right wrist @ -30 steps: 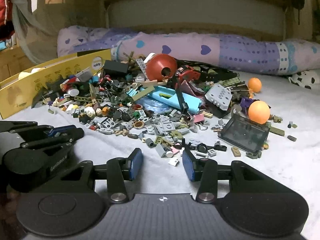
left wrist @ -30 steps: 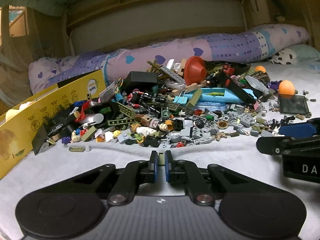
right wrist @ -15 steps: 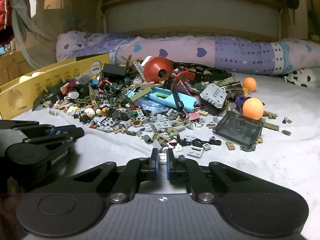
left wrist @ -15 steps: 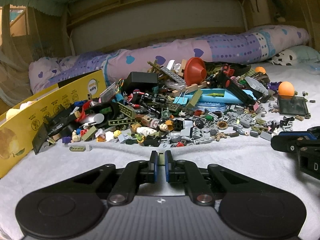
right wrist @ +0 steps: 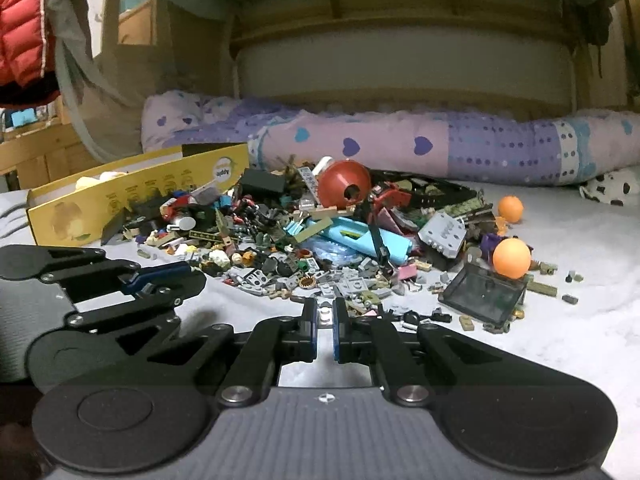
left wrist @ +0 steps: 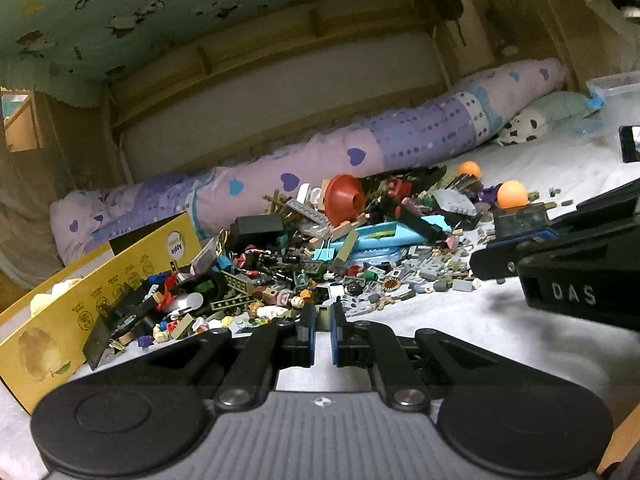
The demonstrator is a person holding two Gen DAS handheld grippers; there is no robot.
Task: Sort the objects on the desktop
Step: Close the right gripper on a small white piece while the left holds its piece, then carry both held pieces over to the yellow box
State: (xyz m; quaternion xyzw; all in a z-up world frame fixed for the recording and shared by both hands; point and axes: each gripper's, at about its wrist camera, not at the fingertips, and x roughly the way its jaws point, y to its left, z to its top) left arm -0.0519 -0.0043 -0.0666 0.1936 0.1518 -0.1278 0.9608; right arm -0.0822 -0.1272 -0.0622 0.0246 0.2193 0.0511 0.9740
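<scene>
Carrying both catches level matters most now — the right gripper (right wrist: 325, 316) pinches a small white studded plastic brick (right wrist: 324, 314), the left gripper (left wrist: 322, 317) a small olive-grey plastic brick (left wrist: 322, 317), each held just above the bed sheet (right wrist: 560, 344). Neither should tilt. Ahead sprawls the heap of mixed bricks (right wrist: 320, 240); the yellow cardboard box (right wrist: 132, 200) lies left, two orange balls (right wrist: 511, 252) right — clutter crowds any path forward.
</scene>
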